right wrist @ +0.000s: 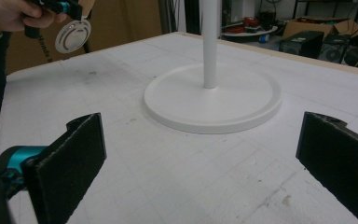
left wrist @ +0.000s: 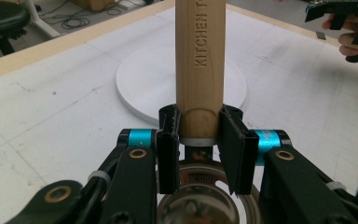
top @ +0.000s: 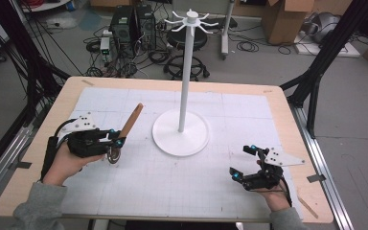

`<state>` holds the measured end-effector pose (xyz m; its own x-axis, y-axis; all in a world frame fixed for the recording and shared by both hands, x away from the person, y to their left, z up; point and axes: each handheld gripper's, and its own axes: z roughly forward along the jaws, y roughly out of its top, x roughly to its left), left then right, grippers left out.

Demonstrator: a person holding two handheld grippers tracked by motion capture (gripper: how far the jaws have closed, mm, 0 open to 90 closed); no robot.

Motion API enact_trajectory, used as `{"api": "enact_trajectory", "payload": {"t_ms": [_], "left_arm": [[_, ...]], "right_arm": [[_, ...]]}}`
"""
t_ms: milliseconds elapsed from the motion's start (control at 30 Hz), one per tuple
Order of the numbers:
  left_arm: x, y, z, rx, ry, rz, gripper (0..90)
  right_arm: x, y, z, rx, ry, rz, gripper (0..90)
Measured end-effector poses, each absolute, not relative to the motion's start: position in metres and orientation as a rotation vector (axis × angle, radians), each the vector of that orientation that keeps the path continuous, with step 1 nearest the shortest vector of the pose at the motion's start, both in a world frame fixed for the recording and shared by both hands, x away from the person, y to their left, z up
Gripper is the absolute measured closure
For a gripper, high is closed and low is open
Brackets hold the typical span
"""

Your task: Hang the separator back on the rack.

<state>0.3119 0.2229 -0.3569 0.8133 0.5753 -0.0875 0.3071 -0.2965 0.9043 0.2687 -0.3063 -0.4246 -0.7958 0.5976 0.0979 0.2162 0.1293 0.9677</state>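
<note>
**A:** High view first: where's the wooden-handled kitchen tool with the round metal head (top: pixel 124 128)?

**B:** Left of centre, held off the counter (top: pixel 38 143) by the left gripper (top: pixel 114 142). Its jaws are clamped on the handle's lower end, just above the head, handle slanting toward the white hook stand (top: pixel 182 129).

**A:** And the right gripper (top: pixel 243 164)?

**B:** Lower right, jaws wide apart, nothing between them.

**A:** How will it handle?

**B:** Stiff, probably light, head-heavy. Smooth wood could slip, so gripping near the head looks sensible.
</note>
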Motion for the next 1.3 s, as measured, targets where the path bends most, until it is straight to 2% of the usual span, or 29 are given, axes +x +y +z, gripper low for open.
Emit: {"api": "enact_trajectory", "payload": {"t_ms": [800, 1300], "left_arm": [[0.312, 0.209, -0.342, 1.833, 0.643, 0.331, 69.4], [0.314, 0.202, -0.313, 1.784, 0.608, 0.359, 69.4]], "right_arm": [[0.269, -0.301, -0.425, 0.771, 2.113, 1.705, 0.6], [0.268, -0.302, -0.424, 0.775, 2.103, 1.709, 0.6]]}}
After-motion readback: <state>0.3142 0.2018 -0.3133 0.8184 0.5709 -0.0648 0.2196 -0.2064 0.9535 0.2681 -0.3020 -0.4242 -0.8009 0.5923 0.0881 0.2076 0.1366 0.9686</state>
